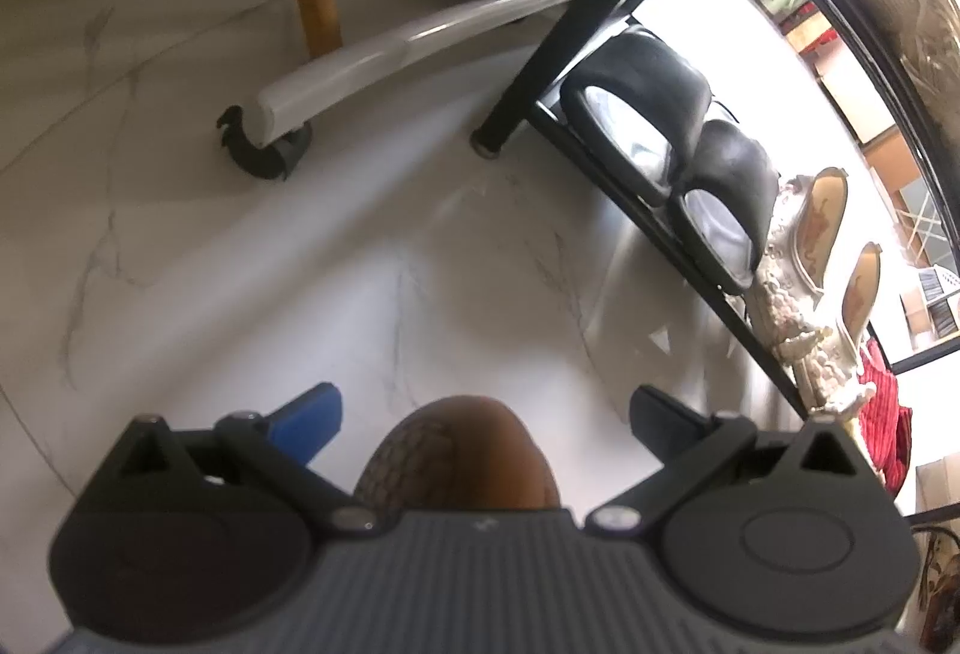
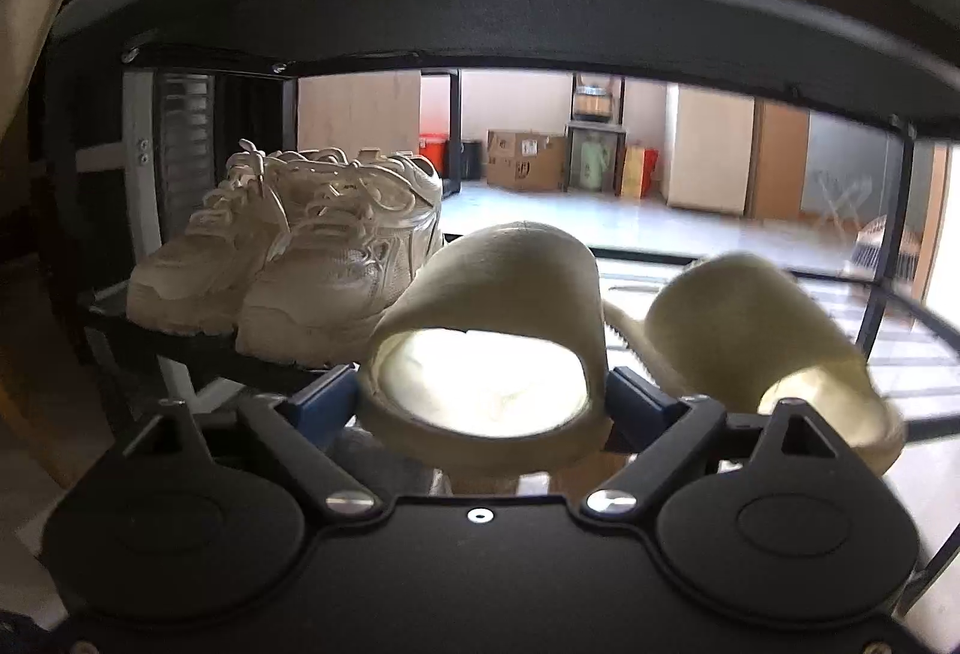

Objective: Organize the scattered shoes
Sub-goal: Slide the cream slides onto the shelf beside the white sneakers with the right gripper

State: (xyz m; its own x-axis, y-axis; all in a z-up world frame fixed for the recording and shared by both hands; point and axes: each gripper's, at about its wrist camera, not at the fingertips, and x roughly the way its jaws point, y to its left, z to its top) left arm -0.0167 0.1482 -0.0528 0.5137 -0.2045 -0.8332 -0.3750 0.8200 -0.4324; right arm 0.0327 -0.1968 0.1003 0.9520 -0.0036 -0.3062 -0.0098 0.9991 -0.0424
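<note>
While the left gripper (image 1: 486,417) hangs wide open over the marble floor (image 1: 270,264), the right gripper (image 2: 483,393) brackets a cream foam slipper (image 2: 486,330) on the black rack shelf (image 2: 198,345), right of white sneakers (image 2: 288,258); contact unclear.

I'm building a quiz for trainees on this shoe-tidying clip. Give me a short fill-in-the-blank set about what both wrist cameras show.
1. On the shelf, the pair of white sneakers stands to the ____ of the cream slipper in the right wrist view.
2. The slipper between the right gripper fingers has its opening facing the ____.
3. The left gripper holds ____.
4. The slippers on the rack's lower shelf in the left wrist view are ____ in colour.

Missing words: left; camera; nothing; black
</note>
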